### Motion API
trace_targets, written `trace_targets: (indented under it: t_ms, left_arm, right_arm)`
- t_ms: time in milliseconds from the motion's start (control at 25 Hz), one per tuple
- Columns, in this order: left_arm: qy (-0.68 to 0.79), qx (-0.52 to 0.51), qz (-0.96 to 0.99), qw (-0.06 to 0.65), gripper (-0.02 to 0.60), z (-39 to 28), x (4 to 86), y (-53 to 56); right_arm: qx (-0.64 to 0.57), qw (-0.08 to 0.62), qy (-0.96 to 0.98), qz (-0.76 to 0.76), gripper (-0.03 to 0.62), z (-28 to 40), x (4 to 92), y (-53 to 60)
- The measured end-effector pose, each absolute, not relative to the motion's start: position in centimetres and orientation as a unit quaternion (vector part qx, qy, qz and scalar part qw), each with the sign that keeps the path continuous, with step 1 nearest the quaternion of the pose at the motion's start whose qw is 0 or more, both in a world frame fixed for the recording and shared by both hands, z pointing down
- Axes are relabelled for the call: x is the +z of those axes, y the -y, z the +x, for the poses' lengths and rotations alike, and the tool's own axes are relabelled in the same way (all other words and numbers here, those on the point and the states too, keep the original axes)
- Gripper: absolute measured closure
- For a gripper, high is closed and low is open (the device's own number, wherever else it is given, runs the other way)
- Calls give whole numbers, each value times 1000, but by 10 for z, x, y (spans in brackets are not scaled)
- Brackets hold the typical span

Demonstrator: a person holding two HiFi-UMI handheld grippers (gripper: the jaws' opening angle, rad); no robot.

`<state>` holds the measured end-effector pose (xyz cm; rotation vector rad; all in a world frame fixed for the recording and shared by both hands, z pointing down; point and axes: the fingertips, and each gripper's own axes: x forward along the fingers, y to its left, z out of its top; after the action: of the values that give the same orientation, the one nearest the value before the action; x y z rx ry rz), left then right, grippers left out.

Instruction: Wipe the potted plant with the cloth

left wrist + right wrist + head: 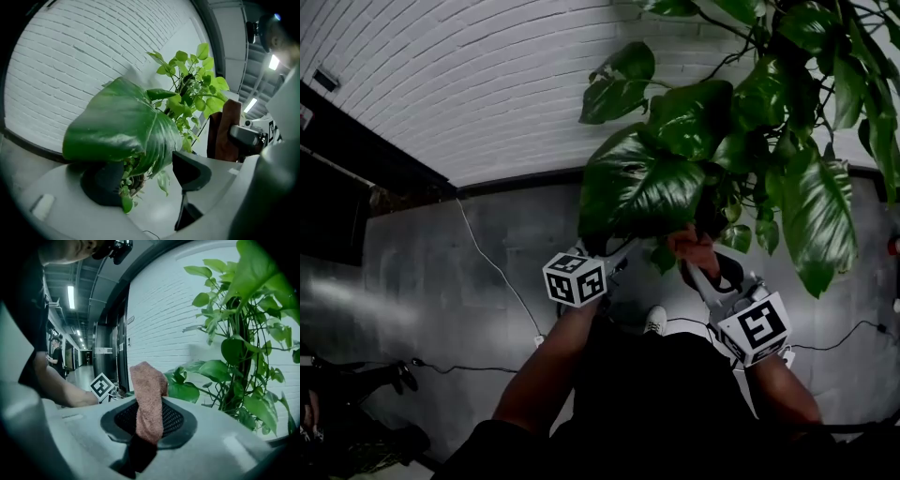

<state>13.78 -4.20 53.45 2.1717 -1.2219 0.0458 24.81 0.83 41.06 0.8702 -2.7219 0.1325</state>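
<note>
Standing by the white brick wall point(469, 75), the potted plant point(750, 103) carries glossy, heart-shaped leaves on thin stems around a dark upright stalk. The leaves are broad and deep green low down, smaller and paler higher up. One large leaf point(117, 126), ribbed and curled at its edge, droops in front of the left gripper point(150, 180) and hides the top of one dark pad. That gripper's jaws stand wide apart and press on nothing. The right gripper point(149, 420) is clamped on the cloth point(149, 394), a pinkish-brown terry strip sticking up from its closed jaws, just beside the lower foliage. In the head view both grippers reach in under the lowest big leaves.
</note>
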Motion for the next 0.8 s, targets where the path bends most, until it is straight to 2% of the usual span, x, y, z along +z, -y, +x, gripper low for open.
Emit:
trace_targets:
  t_ms: [40,80,200,280,480,600,800]
  left_arm:
    - [457,11,830,320,247,140,531,45]
    - [448,4,834,322,276,143,526,46]
    - [415,-14,850,325,428,153,510,40]
    - [398,-25,855,330,551,158,500,35]
    - [367,-68,844,385,563,164,496,28]
    - [369,-58,841,390,563,162,502,27]
    - [372,-38,841,390,563,161,508,23]
  right_arm:
    - [44,142,941,305,525,248,412,-5]
    - [41,145,940,307,525,246,412,-2]
    - [26,159,936,314,525,240,413,8]
    - [1,176,930,322,525,237,414,19]
    - [-151,268,890,336,525,226,426,60]
    - [-242,327,844,349,525,219,440,87]
    - [-275,367,814,356,526,211,456,129]
